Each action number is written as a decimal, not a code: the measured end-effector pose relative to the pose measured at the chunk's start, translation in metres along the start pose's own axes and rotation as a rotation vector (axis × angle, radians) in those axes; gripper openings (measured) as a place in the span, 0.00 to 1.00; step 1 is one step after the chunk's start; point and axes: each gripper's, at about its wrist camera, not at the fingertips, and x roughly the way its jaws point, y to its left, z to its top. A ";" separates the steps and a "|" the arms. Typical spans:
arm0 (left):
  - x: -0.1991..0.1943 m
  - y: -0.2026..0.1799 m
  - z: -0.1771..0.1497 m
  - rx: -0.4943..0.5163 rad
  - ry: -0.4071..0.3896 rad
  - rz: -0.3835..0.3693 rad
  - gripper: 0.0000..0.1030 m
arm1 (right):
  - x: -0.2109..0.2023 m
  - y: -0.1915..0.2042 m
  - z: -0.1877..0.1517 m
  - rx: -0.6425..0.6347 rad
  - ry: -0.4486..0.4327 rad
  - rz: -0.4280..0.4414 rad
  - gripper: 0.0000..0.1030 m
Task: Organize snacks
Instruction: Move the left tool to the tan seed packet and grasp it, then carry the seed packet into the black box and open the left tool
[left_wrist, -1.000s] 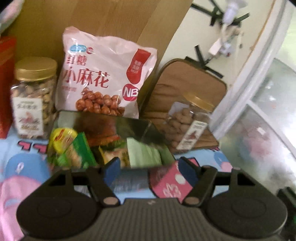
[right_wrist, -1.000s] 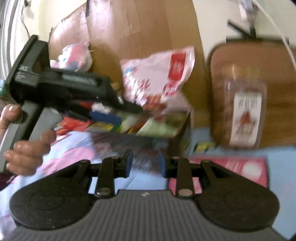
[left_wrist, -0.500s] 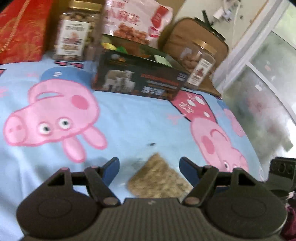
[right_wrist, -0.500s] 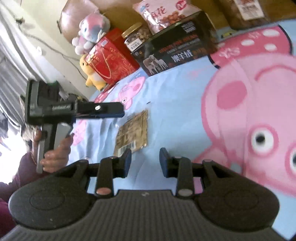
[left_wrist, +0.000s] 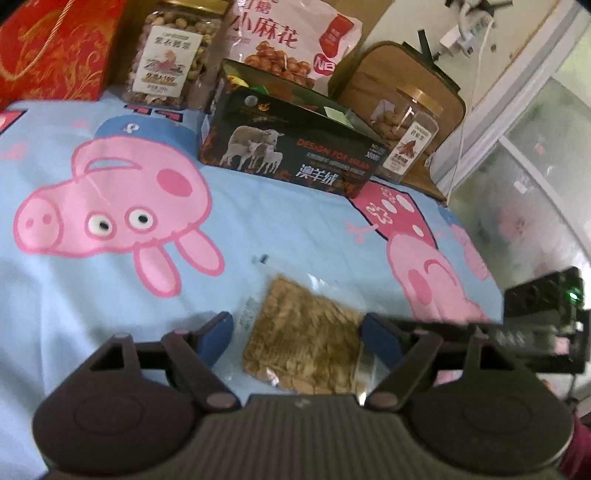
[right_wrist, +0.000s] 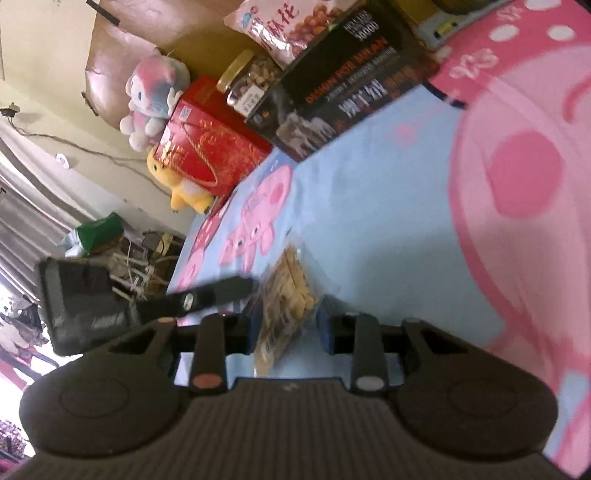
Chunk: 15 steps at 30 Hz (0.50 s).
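A clear packet of brown snack pieces (left_wrist: 303, 339) lies flat on the blue pig-print cloth (left_wrist: 110, 280). My left gripper (left_wrist: 297, 334) is open with its blue fingertips on either side of the packet, just above it. My right gripper (right_wrist: 286, 326) is open too, and the same packet (right_wrist: 288, 295) lies between its fingertips. The black open box (left_wrist: 288, 155) with small snack packs inside stands at the back of the cloth. The left gripper also shows in the right wrist view (right_wrist: 207, 299), at the packet's left edge.
Behind the box stand a pink snack bag (left_wrist: 288, 40), a nut jar (left_wrist: 170, 59), a second jar (left_wrist: 406, 136) on a brown cushion, and a red gift bag (left_wrist: 55, 48). Plush toys (right_wrist: 155, 92) sit beyond the bed's left side.
Both grippers have moved back from the black box and come down around the snack packet. The right gripper's fingers have spread a little wider.
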 end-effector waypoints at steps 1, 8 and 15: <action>-0.002 0.001 -0.002 -0.021 -0.003 -0.013 0.76 | 0.003 -0.001 0.003 0.003 -0.002 0.005 0.35; -0.008 0.014 -0.011 -0.109 -0.049 -0.080 0.76 | -0.001 -0.004 0.001 -0.011 -0.009 0.019 0.34; -0.011 0.026 -0.004 -0.165 -0.031 -0.138 0.78 | -0.001 -0.001 -0.009 -0.067 0.033 0.058 0.15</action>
